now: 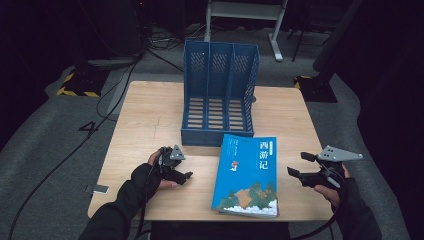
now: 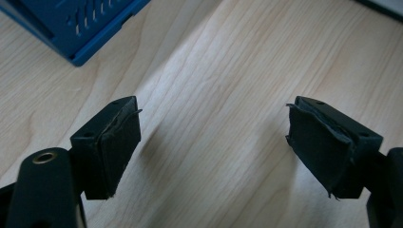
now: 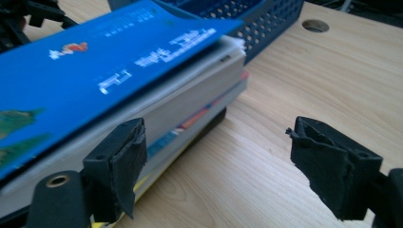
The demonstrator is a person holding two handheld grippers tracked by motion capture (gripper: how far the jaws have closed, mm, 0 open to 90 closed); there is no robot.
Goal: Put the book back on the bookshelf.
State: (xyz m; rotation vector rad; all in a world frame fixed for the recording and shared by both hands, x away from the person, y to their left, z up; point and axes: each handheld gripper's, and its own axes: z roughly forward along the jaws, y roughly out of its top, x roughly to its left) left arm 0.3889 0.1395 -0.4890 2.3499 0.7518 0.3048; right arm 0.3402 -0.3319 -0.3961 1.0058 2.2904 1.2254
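Observation:
A blue-covered book (image 1: pixel 247 175) tops a small stack (image 3: pixel 142 71) near the table's front edge, just in front of a blue three-slot file rack (image 1: pixel 220 95). Left of the stack, my left gripper (image 1: pixel 181 167) rests low over the wood, open, with bare tabletop between its pads (image 2: pixel 214 137). Right of the stack, my right gripper (image 1: pixel 297 164) is held above the table, pointing at the books. It is open (image 3: pixel 216 152): its left pad (image 3: pixel 121 166) is close to the stack's page edge, and nothing is between the pads.
The wooden table (image 1: pixel 150 115) has bare room on both sides of the rack. A corner of the rack (image 2: pixel 81 23) lies ahead of my left gripper. A cable hole (image 3: pixel 315 25) is in the tabletop beyond the rack. Cables and a desk frame stand on the floor behind.

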